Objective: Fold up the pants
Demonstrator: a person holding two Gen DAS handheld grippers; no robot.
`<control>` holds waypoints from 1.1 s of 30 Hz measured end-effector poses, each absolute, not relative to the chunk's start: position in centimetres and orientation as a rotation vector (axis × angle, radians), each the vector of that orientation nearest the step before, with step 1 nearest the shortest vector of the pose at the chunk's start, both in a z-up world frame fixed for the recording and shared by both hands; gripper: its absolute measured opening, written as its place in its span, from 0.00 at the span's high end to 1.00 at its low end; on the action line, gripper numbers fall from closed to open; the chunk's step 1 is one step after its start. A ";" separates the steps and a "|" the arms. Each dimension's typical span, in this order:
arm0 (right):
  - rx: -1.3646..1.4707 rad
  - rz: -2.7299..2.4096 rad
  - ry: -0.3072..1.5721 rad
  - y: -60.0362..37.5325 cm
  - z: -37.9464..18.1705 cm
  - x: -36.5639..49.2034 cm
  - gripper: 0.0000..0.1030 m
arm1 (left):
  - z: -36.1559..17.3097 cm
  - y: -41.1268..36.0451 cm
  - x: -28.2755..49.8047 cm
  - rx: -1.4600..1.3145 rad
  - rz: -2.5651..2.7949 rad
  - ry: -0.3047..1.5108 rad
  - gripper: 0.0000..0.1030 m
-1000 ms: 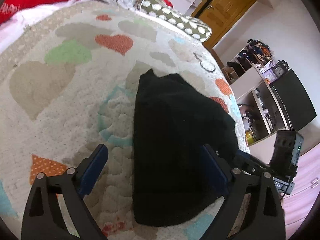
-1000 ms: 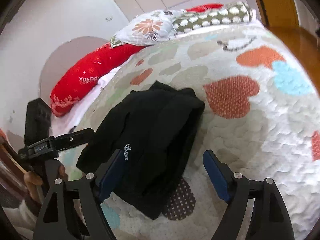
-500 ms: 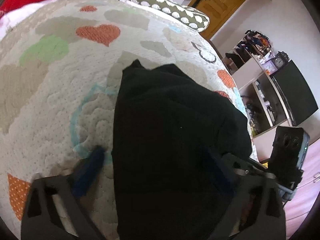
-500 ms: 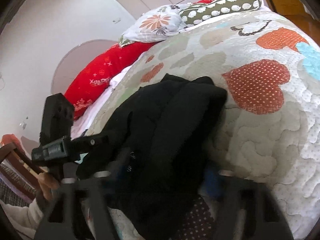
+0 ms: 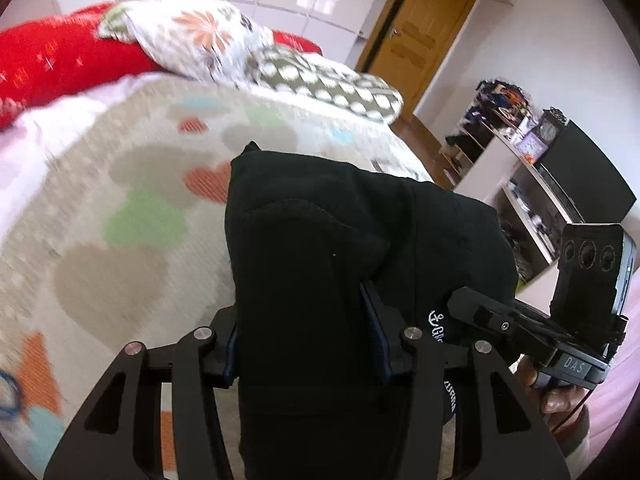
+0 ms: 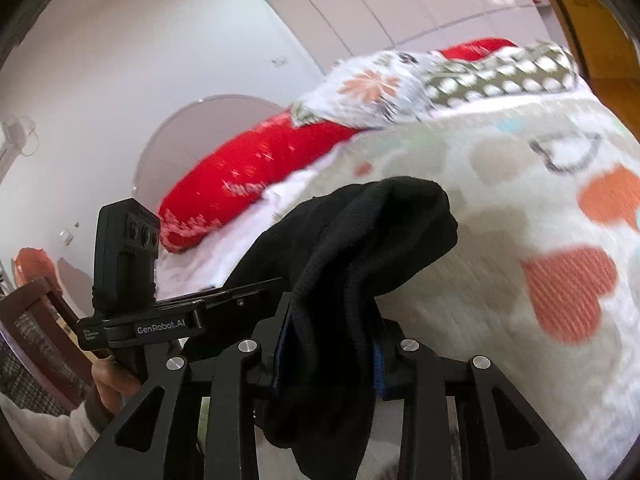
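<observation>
Both grippers clamped on fabric. Left gripper (image 5: 306,334): jaws closed in on a thick bunch of the black pants (image 5: 320,240), cloth fills the whole gap and hangs down past the fingers. Right gripper (image 6: 330,354): same, jaws pinching a folded wad that drapes below the linkage. Pants run forward from both tools, near end raised off the heart-print quilt (image 5: 120,208), far end seems to rest on it. White anchor logo (image 5: 438,322) sits beside the left gripper's right finger. In each view the other gripper shows just beside the pants. Beyond: red pillow (image 6: 256,176), floral pillow (image 5: 196,36), dotted pillow (image 5: 328,84). Background is motion-blurred.
</observation>
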State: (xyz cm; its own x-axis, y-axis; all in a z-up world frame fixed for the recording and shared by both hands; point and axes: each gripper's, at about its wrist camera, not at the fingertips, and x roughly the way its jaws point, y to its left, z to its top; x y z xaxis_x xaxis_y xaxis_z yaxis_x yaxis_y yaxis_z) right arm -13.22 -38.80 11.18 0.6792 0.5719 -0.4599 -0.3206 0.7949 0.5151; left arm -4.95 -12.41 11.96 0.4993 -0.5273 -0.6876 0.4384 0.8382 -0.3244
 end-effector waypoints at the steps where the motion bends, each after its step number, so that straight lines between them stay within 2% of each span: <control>1: 0.410 0.525 0.643 -38.2 11.5 -12.6 0.69 | 12.3 -11.9 -4.4 -0.107 -0.570 0.861 0.53; 7: 0.418 0.564 0.657 -35.4 10.9 -8.5 0.69 | 10.5 -8.9 -1.6 -0.127 -0.492 0.887 0.52; 10: 0.422 0.570 0.738 -34.3 7.9 -6.1 0.66 | 7.1 -7.3 0.0 -0.141 -0.415 0.963 0.43; 11: 0.409 0.532 0.785 -34.0 6.7 -5.4 0.65 | 5.5 -6.8 0.6 -0.148 -0.376 1.006 0.43; 12: 0.375 0.477 0.840 -33.7 5.4 -4.9 0.63 | 4.3 -6.3 0.9 -0.156 -0.351 1.036 0.38; 13: 0.321 0.417 0.891 -33.3 4.4 -4.6 0.62 | 3.4 -5.5 0.9 -0.210 -0.367 1.049 0.27; 14: 0.296 0.397 0.898 -33.2 4.1 -4.7 0.58 | 3.4 -5.1 0.7 -0.232 -0.362 1.046 0.26; 24: 0.229 0.401 0.731 -33.5 11.5 -6.5 0.57 | 8.3 -7.4 -1.6 -0.058 -0.342 0.905 0.27; 28: 0.154 0.389 0.762 -31.0 10.7 -4.3 0.58 | 7.0 -8.9 -1.4 0.029 -0.293 0.913 0.27; 33: 0.130 0.336 0.859 -30.4 6.5 -1.0 0.62 | 4.7 -9.2 -1.1 0.034 -0.275 0.956 0.26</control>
State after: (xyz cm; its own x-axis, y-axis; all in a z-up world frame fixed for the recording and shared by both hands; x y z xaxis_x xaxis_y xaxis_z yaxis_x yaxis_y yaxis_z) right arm -1.00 -30.37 6.52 0.6045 0.3417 -0.7196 -0.2380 0.9395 0.2462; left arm -1.11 -9.16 4.66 0.5447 -0.2167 -0.8101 0.2463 0.9648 -0.0925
